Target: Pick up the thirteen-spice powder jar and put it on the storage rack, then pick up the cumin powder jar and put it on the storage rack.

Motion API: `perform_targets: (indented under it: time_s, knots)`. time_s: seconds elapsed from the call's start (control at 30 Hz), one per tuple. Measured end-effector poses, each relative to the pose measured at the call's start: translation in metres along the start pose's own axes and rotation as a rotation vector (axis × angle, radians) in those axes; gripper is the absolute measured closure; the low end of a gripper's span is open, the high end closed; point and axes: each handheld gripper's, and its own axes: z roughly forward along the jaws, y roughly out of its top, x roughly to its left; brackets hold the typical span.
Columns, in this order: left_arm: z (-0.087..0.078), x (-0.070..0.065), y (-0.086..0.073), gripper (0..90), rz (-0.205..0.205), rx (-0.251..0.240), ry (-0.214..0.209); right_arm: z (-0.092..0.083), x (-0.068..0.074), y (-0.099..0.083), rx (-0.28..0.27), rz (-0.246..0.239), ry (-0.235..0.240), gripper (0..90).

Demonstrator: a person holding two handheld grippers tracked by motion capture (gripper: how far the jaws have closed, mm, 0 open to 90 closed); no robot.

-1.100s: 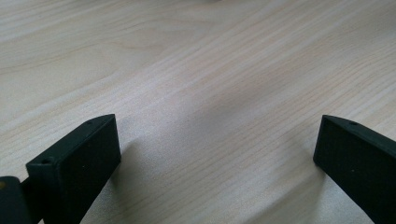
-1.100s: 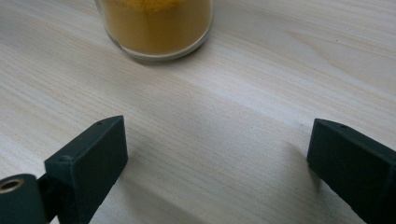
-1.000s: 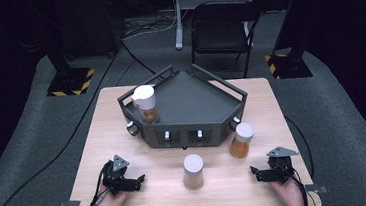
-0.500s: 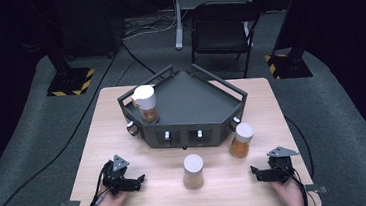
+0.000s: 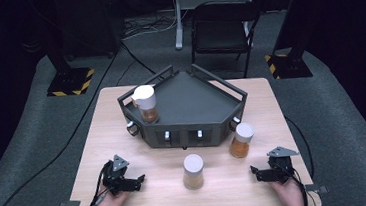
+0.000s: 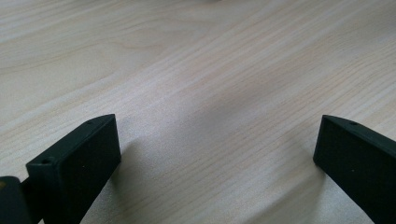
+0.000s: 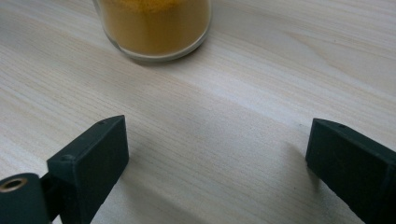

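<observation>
The nearest glass jar of orange-brown powder with a white lid (image 5: 193, 171) stands upright on the pale wooden table (image 5: 121, 113), near its front edge and about midway between the two hands. Its long axis is vertical, so a grasp would have to come in level from the side, with one jaw on either flank of the glass.

In the right gripper view a jar base of clear glass packed with yellow-orange powder (image 7: 154, 25) sits straight ahead of the jaws, a little left of their centre line, apart from them with bare wood between. The right gripper (image 5: 257, 173) rests on the table with its jaws spread wide and empty, pointing inward toward the middle jar.

The left gripper (image 5: 136, 181) lies on the other side, also pointing inward, its jaws spread wide with nothing between them; in the left gripper view (image 6: 217, 154) only wood grain lies ahead.

A second white-lidded jar of orange powder (image 5: 241, 139) stands just off the front right corner of the dark grey angular metal tray with rails (image 5: 196, 102), nearer the right hand. A third such jar (image 5: 145, 104) stands on the tray's left corner.

By my reading the middle jar is about equally near both hands, though the right gripper seems already lined up on it.
</observation>
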Motion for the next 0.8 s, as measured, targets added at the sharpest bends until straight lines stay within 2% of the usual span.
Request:
perform_targets:
  time_s: [0.8]
  knots:
    - [0.0, 0.0001, 0.0002, 0.1, 0.0, 0.001, 0.0, -0.0006, 0.0003, -0.0006, -0.005, -0.004, 0.006, 6.6]
